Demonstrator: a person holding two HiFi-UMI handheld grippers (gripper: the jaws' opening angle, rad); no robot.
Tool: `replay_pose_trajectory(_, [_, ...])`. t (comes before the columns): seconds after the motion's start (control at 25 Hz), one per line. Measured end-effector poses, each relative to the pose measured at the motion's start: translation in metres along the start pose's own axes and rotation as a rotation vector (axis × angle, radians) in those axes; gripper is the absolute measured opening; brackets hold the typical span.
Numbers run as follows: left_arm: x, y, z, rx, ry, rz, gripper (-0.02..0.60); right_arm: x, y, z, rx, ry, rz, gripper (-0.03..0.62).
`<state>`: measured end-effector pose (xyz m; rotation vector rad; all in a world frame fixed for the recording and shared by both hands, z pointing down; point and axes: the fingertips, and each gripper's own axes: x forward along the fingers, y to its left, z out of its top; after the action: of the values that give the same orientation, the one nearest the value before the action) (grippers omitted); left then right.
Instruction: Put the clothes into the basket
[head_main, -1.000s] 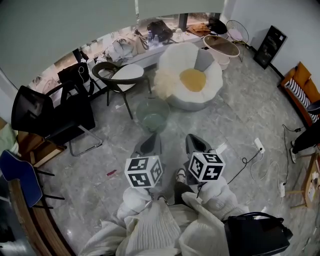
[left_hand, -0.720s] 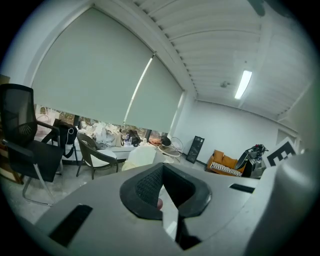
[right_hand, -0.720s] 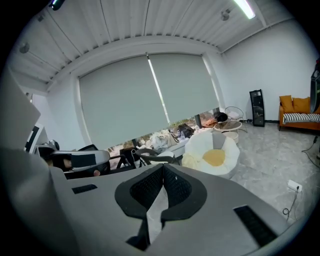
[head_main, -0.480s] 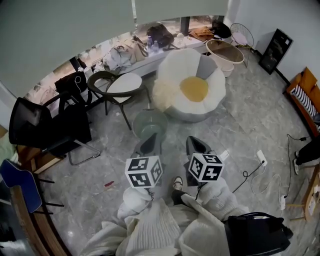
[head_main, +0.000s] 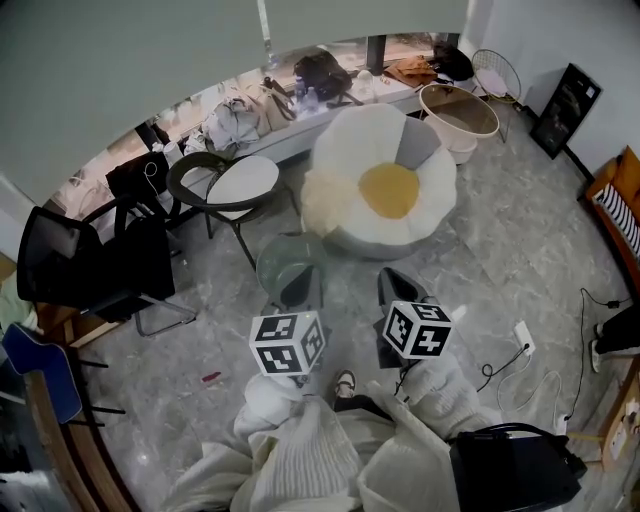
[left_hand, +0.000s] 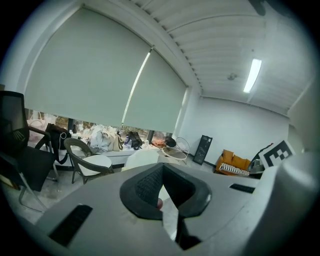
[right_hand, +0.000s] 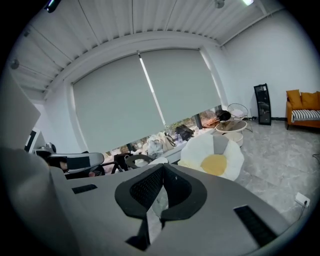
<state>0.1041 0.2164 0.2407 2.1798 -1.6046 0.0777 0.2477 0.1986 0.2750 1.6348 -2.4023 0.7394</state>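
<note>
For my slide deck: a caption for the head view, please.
Left gripper and right gripper, both shut, point across marble floor toward a glass table and fried-egg-shaped seat.

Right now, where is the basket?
In the head view the basket stands on the floor at the upper right, just beyond the egg-shaped seat.

Grey marble floor with a fried-egg beanbag, a wicker chair, a white power strip
</note>
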Motion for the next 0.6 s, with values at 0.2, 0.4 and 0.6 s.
replay_pose_trajectory(0.2, [0.023, 0.000, -0.010, -0.004, 0.035, 0.023, -0.003, 0.014, -0.023, -0.006, 0.033, 0.025, 0.001, 0.025])
replay_pose_trajectory(0.4, [0.050, -0.001, -0.013, -0.011, 0.056, 0.018, -0.003, 0.031, -0.038, -0.012, 0.045, 0.065, 0.001, 0.025])
replay_pose_trajectory(0.6, [0.079, -0.002, -0.012, -0.015, 0.071, 0.007, -0.003, 0.049, -0.055, -0.007, 0.051, 0.083, -0.008, 0.025])
